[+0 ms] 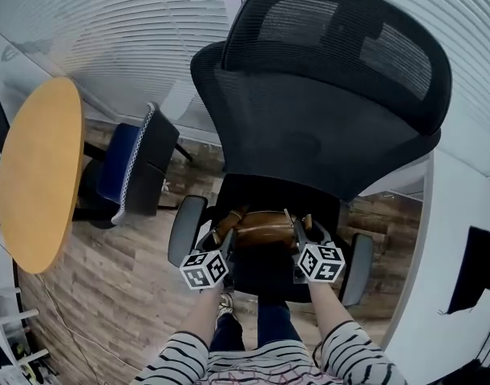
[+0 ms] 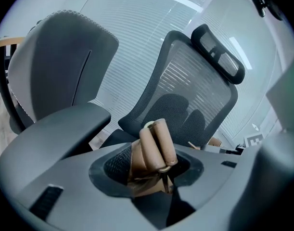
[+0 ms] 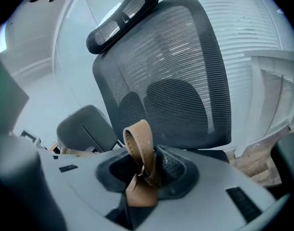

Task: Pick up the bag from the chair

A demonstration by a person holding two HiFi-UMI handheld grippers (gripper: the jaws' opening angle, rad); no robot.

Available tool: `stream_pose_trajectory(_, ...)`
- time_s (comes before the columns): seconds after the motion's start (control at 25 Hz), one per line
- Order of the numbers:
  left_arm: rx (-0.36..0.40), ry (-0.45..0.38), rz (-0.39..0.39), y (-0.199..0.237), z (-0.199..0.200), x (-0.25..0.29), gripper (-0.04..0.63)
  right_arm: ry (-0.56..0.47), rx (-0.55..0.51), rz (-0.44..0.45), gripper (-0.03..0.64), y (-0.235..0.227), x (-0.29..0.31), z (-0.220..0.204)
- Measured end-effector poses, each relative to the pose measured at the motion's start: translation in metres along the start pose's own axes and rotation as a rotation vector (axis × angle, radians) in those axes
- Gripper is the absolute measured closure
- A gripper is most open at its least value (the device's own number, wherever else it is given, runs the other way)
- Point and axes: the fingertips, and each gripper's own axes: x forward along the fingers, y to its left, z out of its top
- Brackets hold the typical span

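A brown leather bag sits on the seat of a black mesh office chair, just in front of me. My left gripper is at the bag's left end and my right gripper at its right end. In the left gripper view, a rolled brown handle stands up between the jaws of the left gripper, pressed against the mesh pad. In the right gripper view, a flat brown strap loop is pinched in the right gripper. Most of the bag's body is hidden behind the grippers.
The chair's grey armrests flank the bag closely. A round yellow table and a blue-seated chair stand to the left on the wooden floor. A white desk runs along the right.
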Motion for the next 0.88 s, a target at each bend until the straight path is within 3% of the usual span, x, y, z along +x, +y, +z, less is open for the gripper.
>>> stream_pose_trajectory(0.32,0.071,-0.046,-0.057,-0.019,0.015,-0.039,0.393,-0.055,0.037,-0.027,0.492,0.02,-0.049,0.008)
stream_pose_trajectory(0.88,0.183,-0.147,-0.214,-0.073,0.071,-0.123,0.393,-0.246,0.051,-0.106,0.492,0.076,-0.159,0.057)
